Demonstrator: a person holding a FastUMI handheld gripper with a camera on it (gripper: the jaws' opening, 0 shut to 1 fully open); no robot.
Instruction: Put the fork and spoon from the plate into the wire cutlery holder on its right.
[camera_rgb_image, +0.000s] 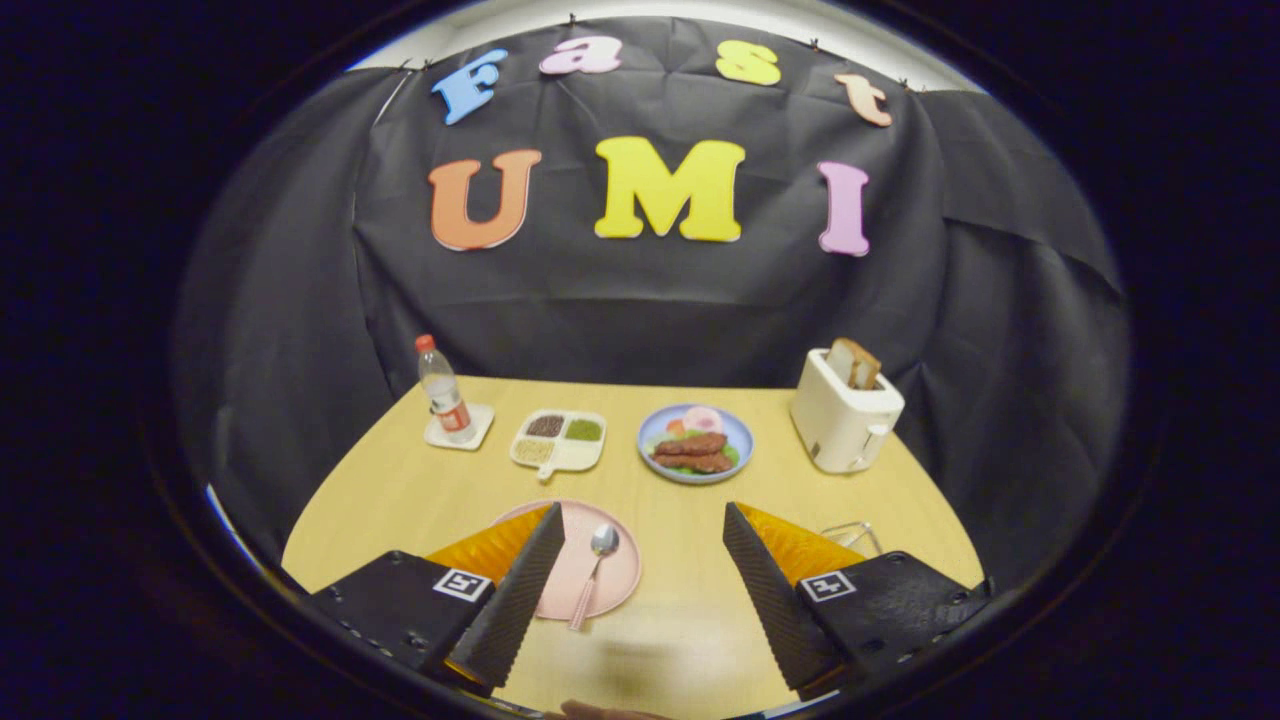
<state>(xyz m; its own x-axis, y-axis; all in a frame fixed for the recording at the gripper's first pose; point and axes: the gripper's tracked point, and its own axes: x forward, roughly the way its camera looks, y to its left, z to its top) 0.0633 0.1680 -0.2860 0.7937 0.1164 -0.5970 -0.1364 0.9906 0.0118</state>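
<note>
Your tongs (640, 560) hang released above the near worktop (680, 640), fingers wide apart, gripping nothing. The spoon (596, 570) lies on the pink plate (615, 580), just right of your left finger, which covers the plate's left part. The wire cutlery holder (855, 535) peeks out behind your right finger. Farther off stand a bottle (442, 390), a divided dish (558, 440), a blue food plate (696, 443) and a toaster (843, 418).

Standing in the middle of the booth, a light wooden table (690, 625) with a pale, smooth top. Hanging behind and around it, black cloth wall (700, 300), creasing in folds and wrapping both sides. Showing above the cloth's top edge, a strip of pale wall (640, 12).
</note>
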